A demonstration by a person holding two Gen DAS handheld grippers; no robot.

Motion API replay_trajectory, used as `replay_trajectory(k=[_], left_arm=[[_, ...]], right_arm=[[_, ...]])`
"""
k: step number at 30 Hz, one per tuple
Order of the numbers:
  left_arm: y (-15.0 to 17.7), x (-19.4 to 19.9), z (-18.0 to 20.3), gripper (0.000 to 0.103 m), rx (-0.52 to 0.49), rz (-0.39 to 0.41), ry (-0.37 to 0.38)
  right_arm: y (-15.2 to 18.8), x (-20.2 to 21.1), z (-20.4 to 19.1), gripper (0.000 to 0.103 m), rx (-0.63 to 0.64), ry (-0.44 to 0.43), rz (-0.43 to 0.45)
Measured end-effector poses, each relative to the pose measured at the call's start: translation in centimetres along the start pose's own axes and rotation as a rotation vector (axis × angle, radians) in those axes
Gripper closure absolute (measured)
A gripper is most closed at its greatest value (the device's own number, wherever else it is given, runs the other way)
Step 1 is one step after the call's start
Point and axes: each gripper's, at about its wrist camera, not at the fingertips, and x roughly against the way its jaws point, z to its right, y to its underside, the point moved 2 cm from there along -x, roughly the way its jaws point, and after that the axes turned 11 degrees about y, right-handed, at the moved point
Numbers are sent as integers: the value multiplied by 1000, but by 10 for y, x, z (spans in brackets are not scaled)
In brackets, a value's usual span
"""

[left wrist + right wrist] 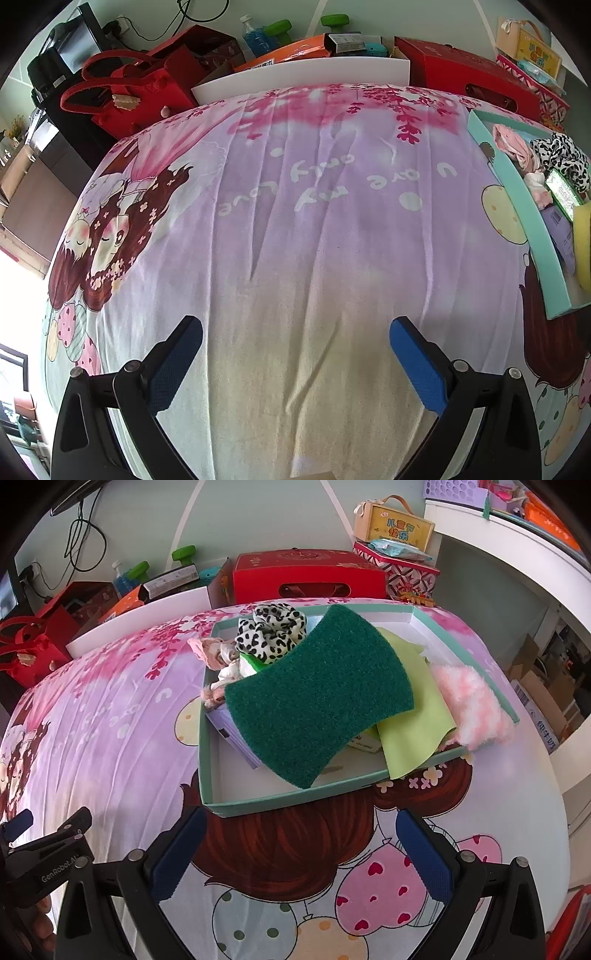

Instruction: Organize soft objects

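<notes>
green sponge [317,698] atop tray [295,797] pile | both jaws apart — empty

Both wrist views look forward, low over the bed [295,240]; the right sits close to the teal tray [207,760], shared at left view's edge

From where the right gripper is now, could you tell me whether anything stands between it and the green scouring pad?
Only the teal box's near wall. The right gripper is open over bare bedsheet, and the green scouring pad lies on top of the pile inside.
</notes>
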Motion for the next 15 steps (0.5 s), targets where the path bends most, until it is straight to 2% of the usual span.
replay_trajectory(k=[15], left_arm=[[2, -3, 1, 2, -11, -10, -2]], right_arm=[[0, -2, 1, 0, -5, 2, -5]])
